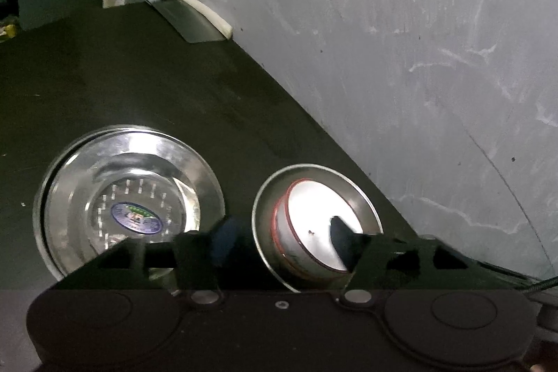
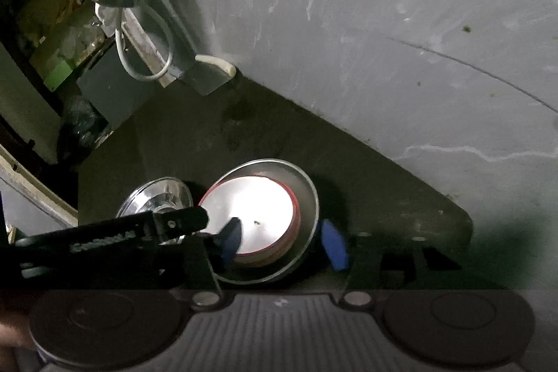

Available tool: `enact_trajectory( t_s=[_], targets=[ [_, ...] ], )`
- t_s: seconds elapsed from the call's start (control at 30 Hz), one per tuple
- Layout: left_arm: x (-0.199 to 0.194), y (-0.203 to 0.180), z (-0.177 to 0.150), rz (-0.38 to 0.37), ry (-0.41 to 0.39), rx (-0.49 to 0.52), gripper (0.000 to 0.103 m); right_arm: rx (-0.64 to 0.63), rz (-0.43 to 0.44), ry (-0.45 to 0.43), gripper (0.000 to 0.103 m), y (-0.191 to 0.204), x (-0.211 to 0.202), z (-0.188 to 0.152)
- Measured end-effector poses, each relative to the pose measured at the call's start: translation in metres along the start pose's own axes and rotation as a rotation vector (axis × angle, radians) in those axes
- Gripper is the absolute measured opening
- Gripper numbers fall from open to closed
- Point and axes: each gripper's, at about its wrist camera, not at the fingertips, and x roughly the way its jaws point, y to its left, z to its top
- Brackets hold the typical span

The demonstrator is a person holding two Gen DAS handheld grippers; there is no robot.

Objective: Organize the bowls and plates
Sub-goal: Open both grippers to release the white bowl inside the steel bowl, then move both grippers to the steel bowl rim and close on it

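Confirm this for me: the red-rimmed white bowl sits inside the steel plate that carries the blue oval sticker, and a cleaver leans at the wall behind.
Not quite. The left wrist view shows the red-rimmed white bowl sitting in the plain steel dish nearer the wall; the steel plate with the blue oval sticker lies beside it and holds nothing. The cleaver does rest at the wall behind.

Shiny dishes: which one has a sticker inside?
The bigger steel plate on the left has a blue oval sticker. The smaller plate holds a red-rimmed white bowl instead.
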Motion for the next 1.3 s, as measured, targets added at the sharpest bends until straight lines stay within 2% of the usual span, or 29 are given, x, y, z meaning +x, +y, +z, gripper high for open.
enact_trajectory(
  t_s=[0.03,0.07,0.1,0.13,0.23,0.43,0.63,0.77,0.93,1.1,1.3],
  targets=[
    [-0.005,0.001,-0.002,0.000,-0.014,-0.007,0.079,0.002,-0.004,-0.007,0.071,0.000,-0.003,-0.001],
    [-0.009,0.003,-0.003,0.000,-0.025,-0.013,0.088,0.004,-0.011,-0.017,0.075,0.000,-0.007,-0.002],
    [-0.014,0.004,-0.004,0.000,-0.038,-0.025,0.095,0.007,-0.020,-0.027,0.083,0.000,-0.011,-0.004],
    [-0.019,0.007,-0.006,0.000,-0.048,-0.037,0.097,0.010,-0.027,-0.036,0.092,0.000,-0.014,-0.005],
    [-0.035,0.016,-0.013,-0.014,-0.068,-0.078,0.102,0.014,-0.048,-0.046,0.103,0.000,-0.026,-0.012],
    [-0.058,0.038,-0.038,-0.009,-0.057,-0.152,0.102,-0.008,-0.147,-0.022,0.103,0.006,-0.045,-0.031],
    [-0.058,0.052,-0.058,0.030,0.026,-0.210,0.102,-0.032,-0.242,0.009,0.103,0.007,-0.053,-0.043],
    [-0.057,0.056,-0.057,0.041,0.048,-0.217,0.102,-0.044,-0.236,0.011,0.103,0.005,-0.045,-0.033],
    [-0.038,0.046,-0.040,0.123,0.097,-0.185,0.102,-0.052,-0.219,0.018,0.103,-0.001,-0.021,-0.011],
    [-0.020,0.031,-0.023,0.116,0.115,-0.198,0.102,0.028,-0.169,0.031,0.103,-0.025,0.008,0.008],
    [0.000,0.014,-0.018,0.200,0.130,-0.183,0.102,0.032,-0.153,0.032,0.100,-0.045,0.039,0.016]
  ],
)
